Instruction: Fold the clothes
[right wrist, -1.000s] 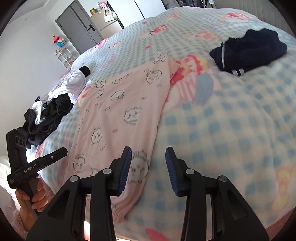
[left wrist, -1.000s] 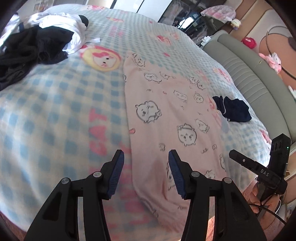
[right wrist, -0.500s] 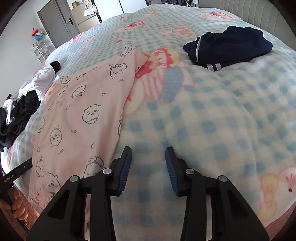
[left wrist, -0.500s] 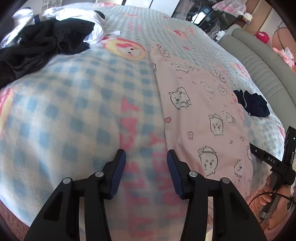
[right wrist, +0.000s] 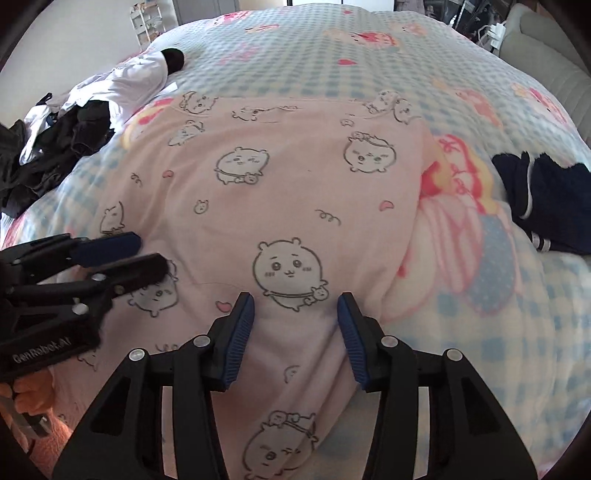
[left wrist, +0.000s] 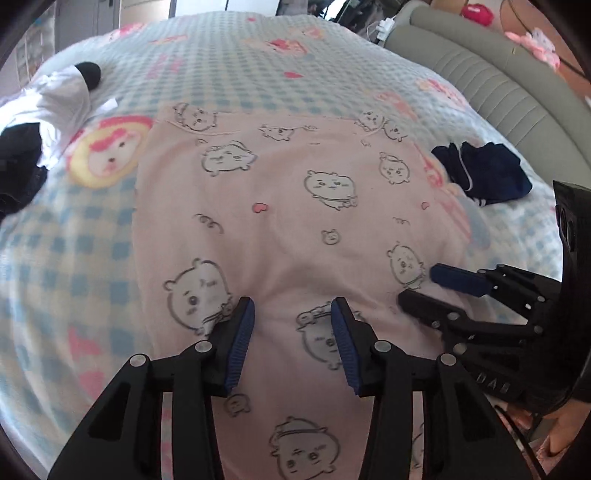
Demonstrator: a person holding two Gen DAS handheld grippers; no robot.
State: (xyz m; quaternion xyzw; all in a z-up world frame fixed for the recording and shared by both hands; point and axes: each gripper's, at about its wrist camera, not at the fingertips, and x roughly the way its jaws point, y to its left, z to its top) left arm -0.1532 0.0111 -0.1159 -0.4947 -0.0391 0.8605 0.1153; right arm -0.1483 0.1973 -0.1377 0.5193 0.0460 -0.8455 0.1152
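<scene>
- A bed covered with a blue-and-white checked blanket [left wrist: 258, 62] is filling both views; pink cartoon figures and lettering are showing on it here and there, including a round yellow-ringed face at the left of the left wrist view.
- A pink garment [left wrist: 288, 206] printed with small bear-like faces is lying flat across the middle of the blanket, running from the frame's centre down to the bottom edge. In the right wrist view the same pink garment [right wrist: 280, 192] is taking up the centre.
- The left gripper [left wrist: 291, 332] is hovering over the near part of the garment, its blue-padded jaws standing wide apart with nothing between them.
- The right gripper [right wrist: 295, 328] is likewise spread wide and gripping nothing, poised over the garment's lower middle. It is also appearing at the right edge of the left wrist view, just beside the garment's right border.
- A dark navy piece of clothing [left wrist: 484, 177] is sitting bunched on the blanket at the right, near the pink garment but apart from it.
- A heap of black and white clothes [right wrist: 74, 122] is lying at the upper left of the right wrist view, well apart from the navy piece.
- A grey padded headboard [left wrist: 498, 81] is curving along the upper right of the left wrist view.
- A white shelf unit [right wrist: 146, 20] is standing against the wall at the top left of the right wrist view.
</scene>
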